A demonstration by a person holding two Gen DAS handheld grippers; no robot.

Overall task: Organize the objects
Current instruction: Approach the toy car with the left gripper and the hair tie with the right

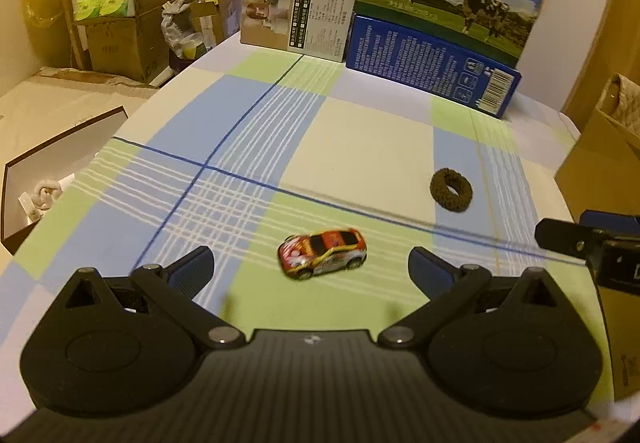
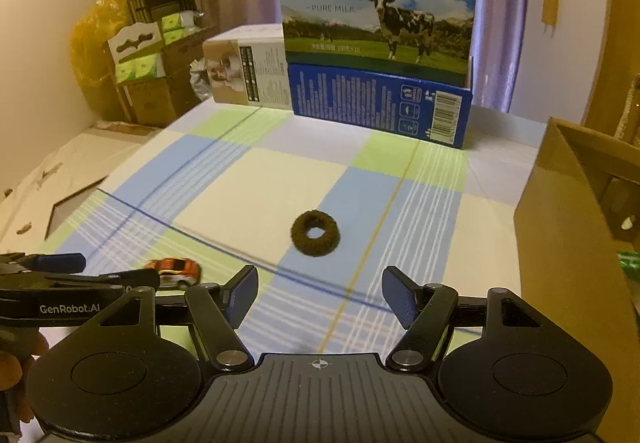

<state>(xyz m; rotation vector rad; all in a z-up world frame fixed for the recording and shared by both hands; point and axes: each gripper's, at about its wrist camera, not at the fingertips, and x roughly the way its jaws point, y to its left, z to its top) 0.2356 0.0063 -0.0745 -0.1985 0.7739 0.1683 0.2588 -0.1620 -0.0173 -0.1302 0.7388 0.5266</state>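
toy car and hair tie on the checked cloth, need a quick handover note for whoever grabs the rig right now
Left claw: open, empty, lined up on the toy car, which sits just ahead between its fingers.
Right claw: open, empty, facing the brown hair tie a little further ahead.
Both items lie loose on the checked cloth, apart from each other.
Done: nothing picked up yet.
Left: grasp both and put them away; the open milk box at the back looks a likely spot, unconfirmed.

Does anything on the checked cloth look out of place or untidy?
Two small things lie loose on the cloth: a toy car sitting askew to the grid lines, and a brown hair ring. Neither looks damaged. The milk box stands upright at the back.
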